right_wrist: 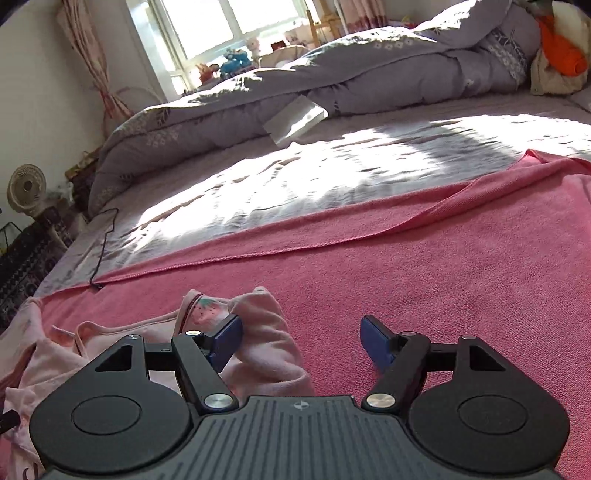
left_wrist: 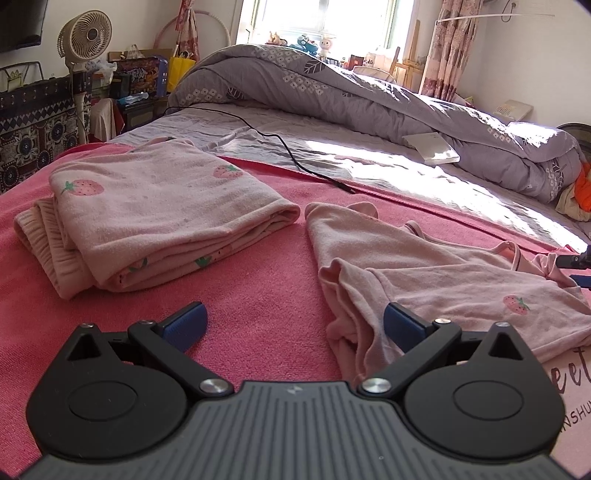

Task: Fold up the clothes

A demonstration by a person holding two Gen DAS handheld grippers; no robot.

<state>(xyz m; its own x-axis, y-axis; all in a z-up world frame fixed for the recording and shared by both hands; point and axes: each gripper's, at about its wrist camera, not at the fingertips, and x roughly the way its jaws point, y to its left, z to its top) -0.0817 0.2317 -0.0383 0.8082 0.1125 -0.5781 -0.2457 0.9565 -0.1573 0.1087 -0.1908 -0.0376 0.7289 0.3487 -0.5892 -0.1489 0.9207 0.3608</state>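
Observation:
A folded pink garment with strawberry prints [left_wrist: 155, 221] lies on the pink towel [left_wrist: 258, 302] at the left. A rumpled pink strawberry top [left_wrist: 443, 288] is spread to its right. My left gripper [left_wrist: 293, 325] is open just above the towel, nothing between its pads; its right pad rests at the top's bunched left edge. In the right wrist view a fold of the same top [right_wrist: 266, 332] lies between the pads of my right gripper [right_wrist: 301, 341]. That gripper is open; the left pad touches the cloth and the right pad stands apart over the bare towel [right_wrist: 443, 277].
A black cable [left_wrist: 295, 155] runs across the grey sheet to the towel's far edge. Behind it a rolled grey quilt [left_wrist: 369, 96] spans the bed, with a white box [left_wrist: 432, 147] against it. An orange cloth [left_wrist: 583, 192] lies far right, a fan [left_wrist: 85, 33] far left.

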